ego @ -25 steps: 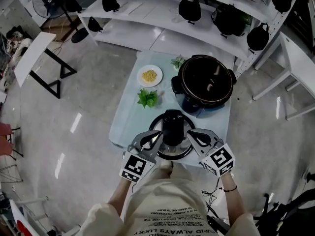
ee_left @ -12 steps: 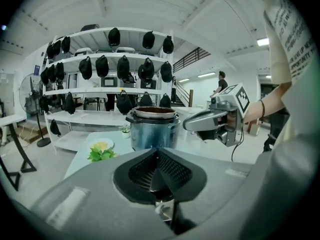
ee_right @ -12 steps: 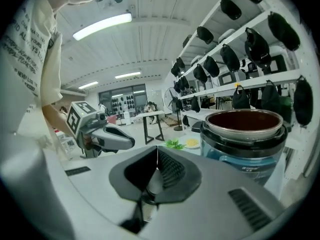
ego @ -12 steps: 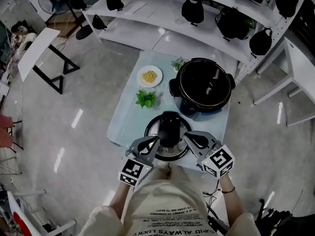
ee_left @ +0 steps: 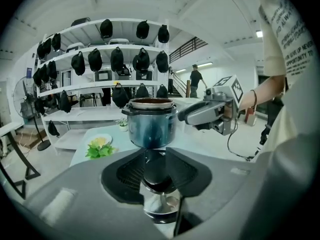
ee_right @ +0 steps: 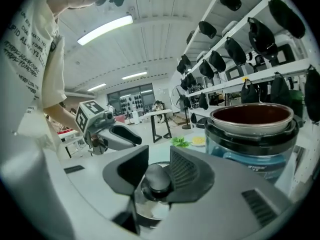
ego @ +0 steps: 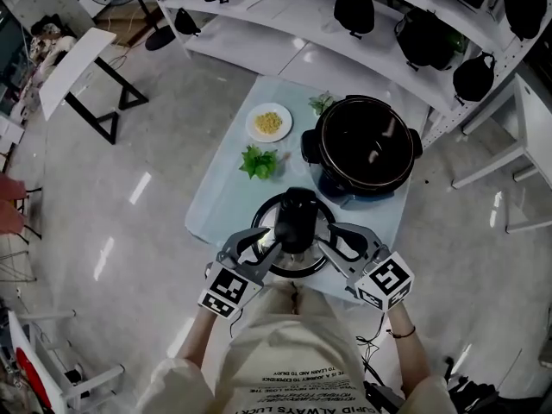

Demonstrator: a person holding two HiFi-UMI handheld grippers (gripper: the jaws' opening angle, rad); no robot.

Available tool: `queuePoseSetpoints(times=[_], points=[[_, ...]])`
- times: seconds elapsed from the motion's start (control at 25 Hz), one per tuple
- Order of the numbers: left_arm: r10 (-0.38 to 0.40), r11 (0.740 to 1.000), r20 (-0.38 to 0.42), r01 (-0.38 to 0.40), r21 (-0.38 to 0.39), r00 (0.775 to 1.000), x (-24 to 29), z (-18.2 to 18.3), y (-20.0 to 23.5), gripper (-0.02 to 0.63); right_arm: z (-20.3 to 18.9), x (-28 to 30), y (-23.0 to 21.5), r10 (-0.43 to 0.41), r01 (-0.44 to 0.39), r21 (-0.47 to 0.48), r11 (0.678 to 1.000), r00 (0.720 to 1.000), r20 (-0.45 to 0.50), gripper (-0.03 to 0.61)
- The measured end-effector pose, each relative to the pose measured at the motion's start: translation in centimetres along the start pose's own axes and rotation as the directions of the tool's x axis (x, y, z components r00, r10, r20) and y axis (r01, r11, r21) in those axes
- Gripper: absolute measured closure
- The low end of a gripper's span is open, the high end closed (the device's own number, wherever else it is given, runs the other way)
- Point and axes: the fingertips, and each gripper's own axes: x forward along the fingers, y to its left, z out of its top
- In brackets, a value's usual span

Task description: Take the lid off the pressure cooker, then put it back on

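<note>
The glass lid [ego: 269,216] lies flat on the pale blue table [ego: 216,203], close to the person, its black knob [ego: 297,213] upright. The open black pressure cooker pot [ego: 366,142] stands behind it to the right. My left gripper [ego: 278,240] and right gripper [ego: 321,238] flank the knob from either side. In the left gripper view the knob [ee_left: 157,173] stands between parted jaws [ee_left: 156,160], clear of both pads. In the right gripper view the knob [ee_right: 159,180] likewise sits in the gap [ee_right: 159,165]. Both pairs of jaws have just been opening.
A white plate of yellow food [ego: 268,122], a bunch of green leaves [ego: 259,160] and a small sprig [ego: 321,103] lie on the table's far left part. White shelves [ego: 285,11] with black pots stand behind. A white side table [ego: 73,63] stands at left.
Both grippers' jaws have parted from the lid's knob, which they clasped before. The lid rests on the table in the same spot; the hands have hardly moved.
</note>
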Motion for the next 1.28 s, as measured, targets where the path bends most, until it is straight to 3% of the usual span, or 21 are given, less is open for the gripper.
queuePoseSetpoints(times=[0.12, 0.28, 0.48, 0.96, 1.28], points=[[-0.026, 0.999, -0.023, 0.027, 0.034, 0.999, 0.5, -0.5, -0.3, 0.476, -0.8, 0.5, 0.2, 0.028, -0.029, -0.034, 0.999, 0.999, -0.03, 0.453], [-0.078, 0.994, -0.06, 0.082, 0.078, 0.995, 1.4, -1.2, -0.6, 0.416, -2.0, 1.5, 0.6, 0.065, -0.069, -0.051, 0.996, 0.995, -0.072, 0.372], [-0.157, 0.974, -0.143, 0.177, 0.141, 0.977, 2.6, -2.8, -0.9, 0.365, -3.8, 2.7, 1.2, 0.103, -0.111, -0.053, 0.992, 0.986, -0.133, 0.324], [-0.311, 0.887, -0.279, 0.383, 0.257, 0.908, 6.2, -6.2, -1.0, 0.334, -8.3, 5.7, 0.1, 0.106, -0.135, -0.083, 0.987, 0.952, -0.287, 0.295], [-0.385, 0.824, -0.314, 0.476, 0.307, 0.868, 7.5, -7.7, -1.1, 0.334, -10.6, 7.7, 0.3, 0.13, -0.187, -0.12, 0.975, 0.918, -0.375, 0.295]])
